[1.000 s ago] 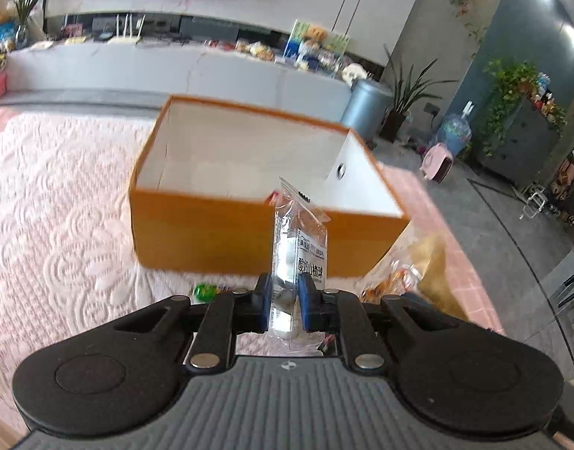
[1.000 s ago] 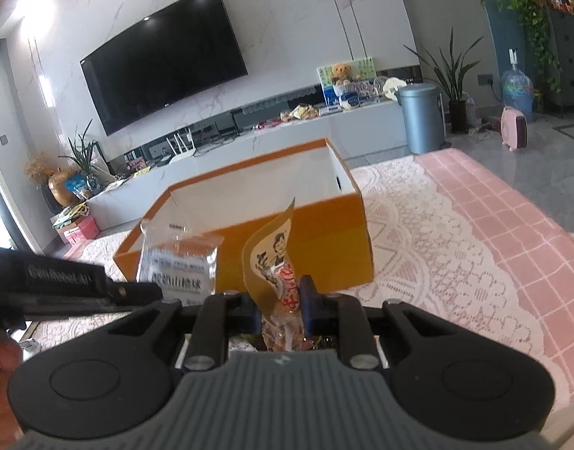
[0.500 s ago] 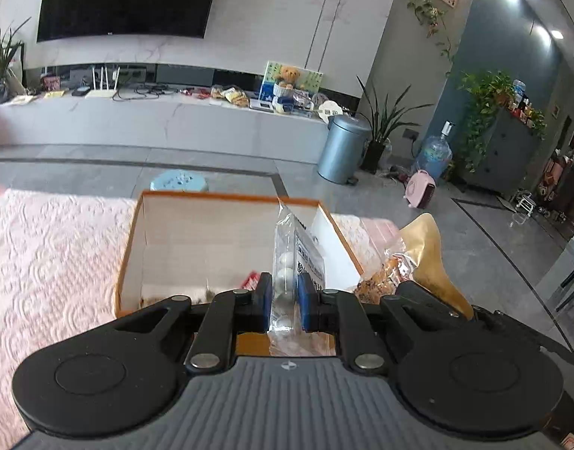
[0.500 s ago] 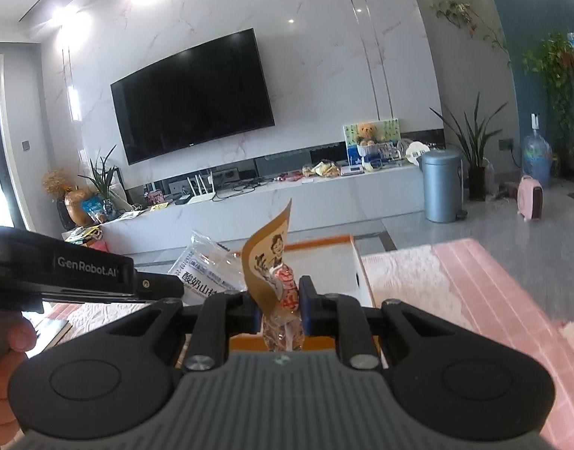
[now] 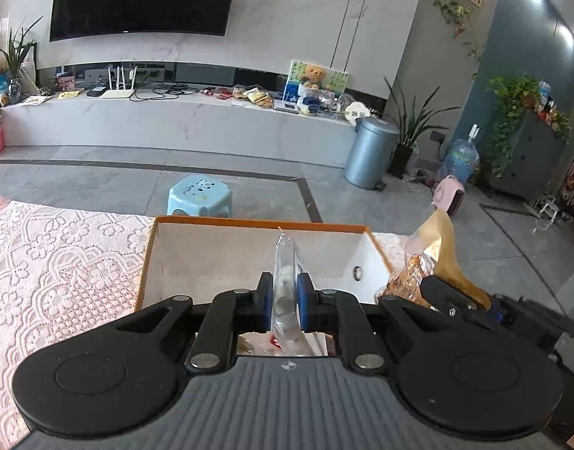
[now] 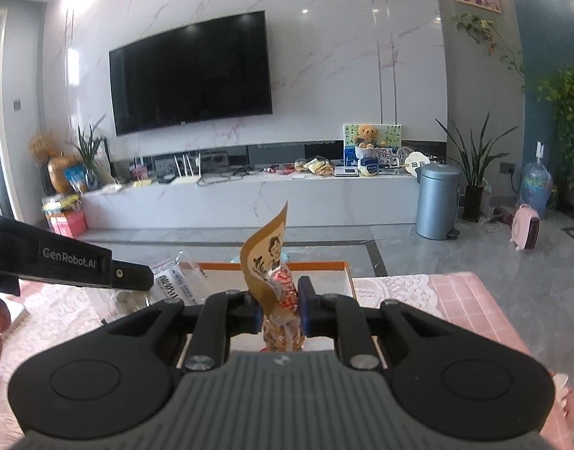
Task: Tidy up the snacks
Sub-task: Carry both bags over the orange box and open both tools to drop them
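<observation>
Snack packets fill both grippers. The left gripper (image 5: 285, 302) is clamped on a clear packet of pale round sweets (image 5: 285, 281), held upright on edge over the orange cardboard box (image 5: 219, 247), which lies at 12 o'clock ahead on the lace tablecloth (image 5: 54, 262). The right gripper (image 6: 279, 305), at 3 o'clock from the left one, is clamped on a tan-and-orange crinkly snack bag (image 6: 272, 258), also above the box. Both packets look light, soft and slippery; film likely slides, so pinching the filled middle seems safer than the flat sealed edge. Contents may crush under hard squeezing.
</observation>
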